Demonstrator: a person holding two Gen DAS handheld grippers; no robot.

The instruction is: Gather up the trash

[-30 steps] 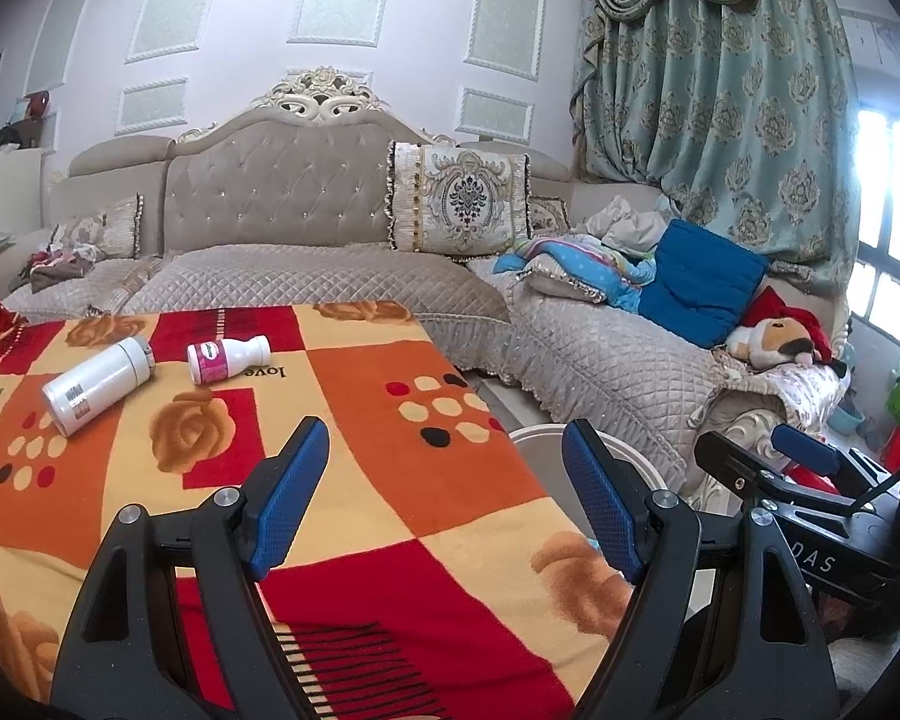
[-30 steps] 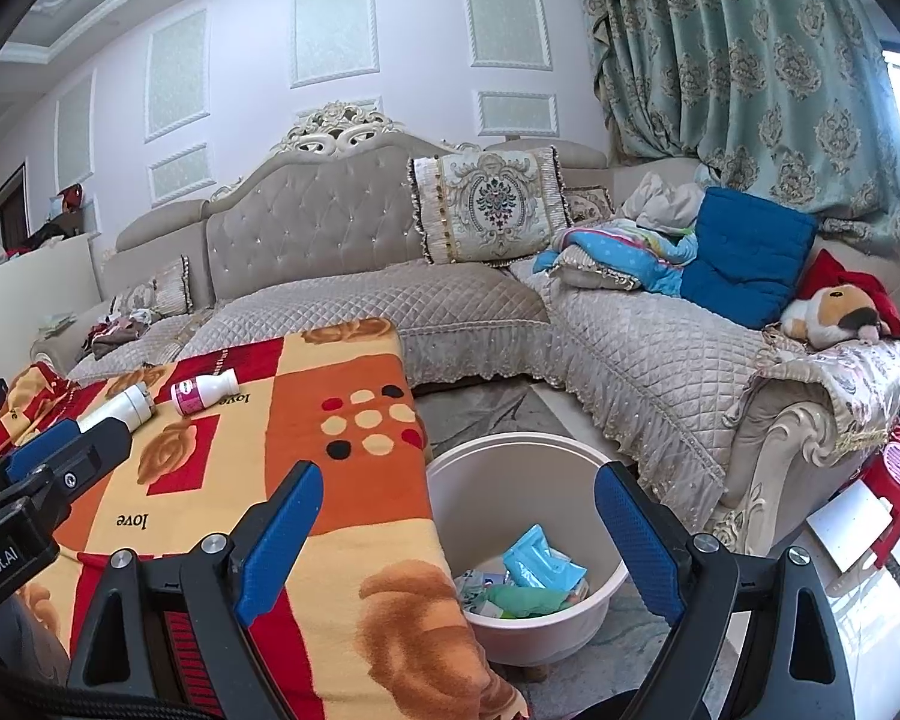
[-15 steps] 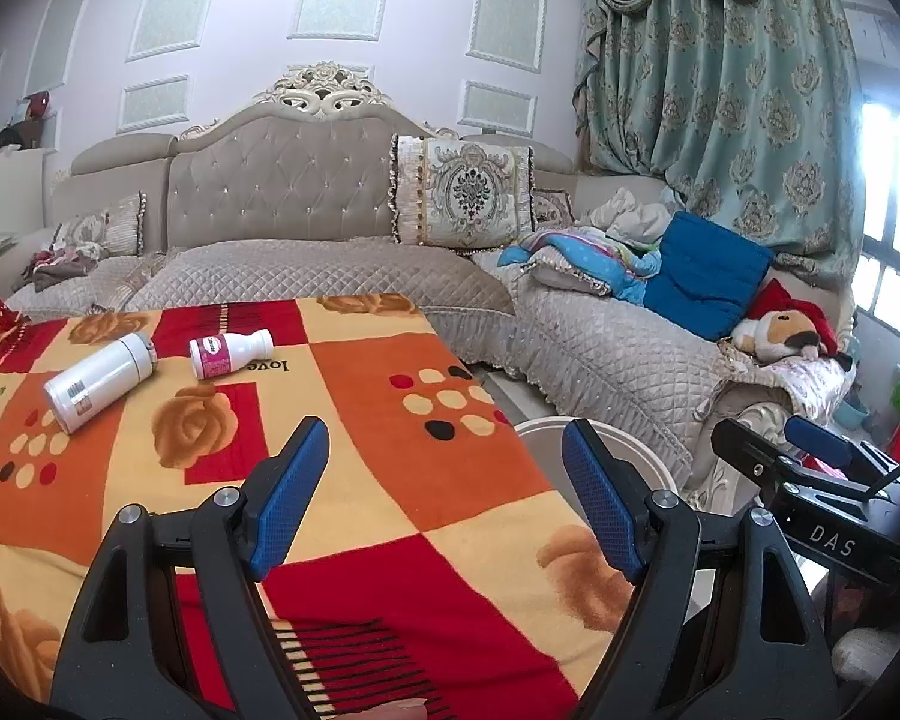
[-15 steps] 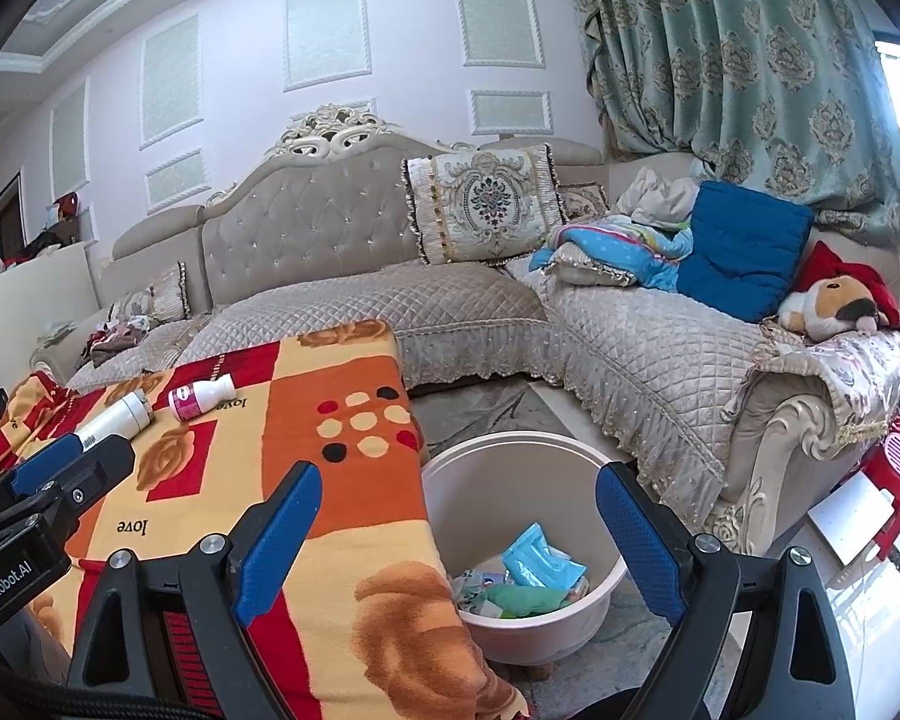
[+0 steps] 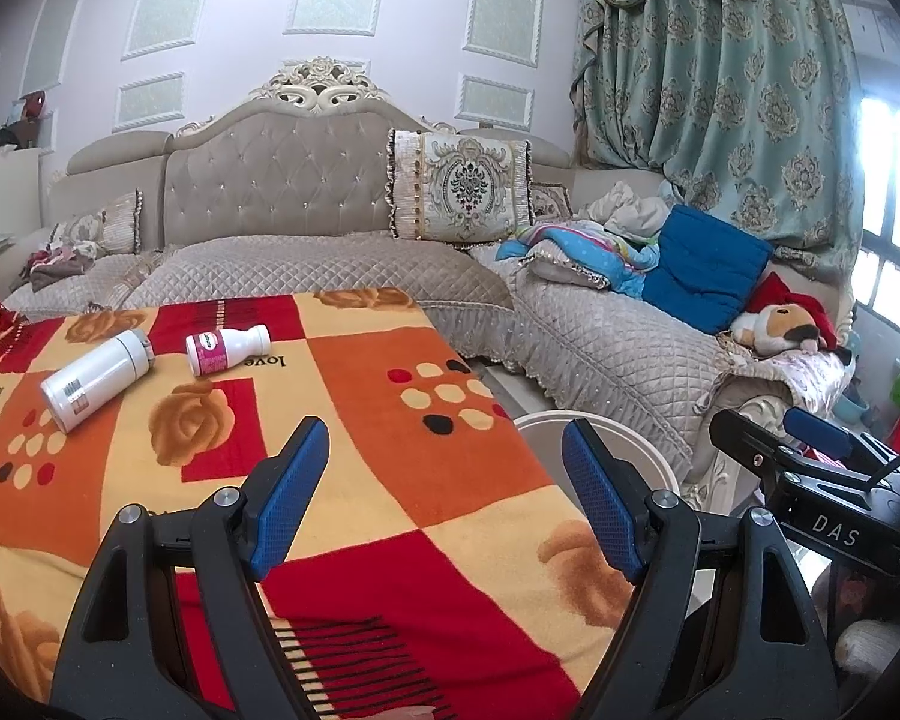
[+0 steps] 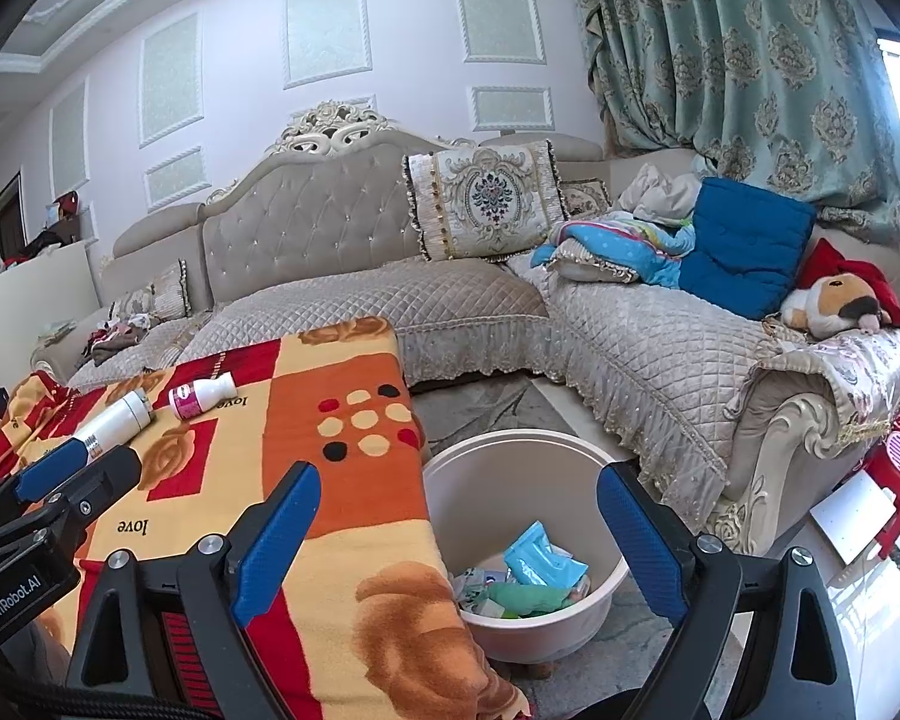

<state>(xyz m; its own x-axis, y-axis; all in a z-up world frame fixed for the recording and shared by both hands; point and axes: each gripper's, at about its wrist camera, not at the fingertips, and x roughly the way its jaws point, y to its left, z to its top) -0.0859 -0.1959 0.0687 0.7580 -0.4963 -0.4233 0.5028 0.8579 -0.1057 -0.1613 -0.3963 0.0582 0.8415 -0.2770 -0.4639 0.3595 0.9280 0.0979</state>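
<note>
Trash: two bottles on the surface, both lying on their sides on the patterned blanket [image 5: 354,396] that covers it. The larger white bottle [image 5: 96,378] sits toward the far left, and the small white bottle with the pink label [image 5: 225,349] is just beside it to the right, near but not touching as far as we can tell. From the right wrist view the same pair shows at the far left, the larger bottle [image 6: 117,417] partly behind our left gripper body and the small one [image 6: 201,396] next to the word "love" on the blanket.

Our left gripper [image 5: 444,468] hangs over the near part of the blanket with its jaws wide apart and nothing between them. Both bottles lie well ahead and to its left.

Our right gripper [image 6: 459,516] also has its jaws wide, empty. It looks over the blanket's right edge, above the white basin [image 6: 486,450] on the floor beside the surface. The basin holds wrappers [image 6: 543,561], blue and green, at the bottom.

Background: a grey tufted sofa [image 5: 306,264] with cushions, a blue pillow [image 5: 705,273] and a plush toy [image 5: 780,324] on its right section.
</note>
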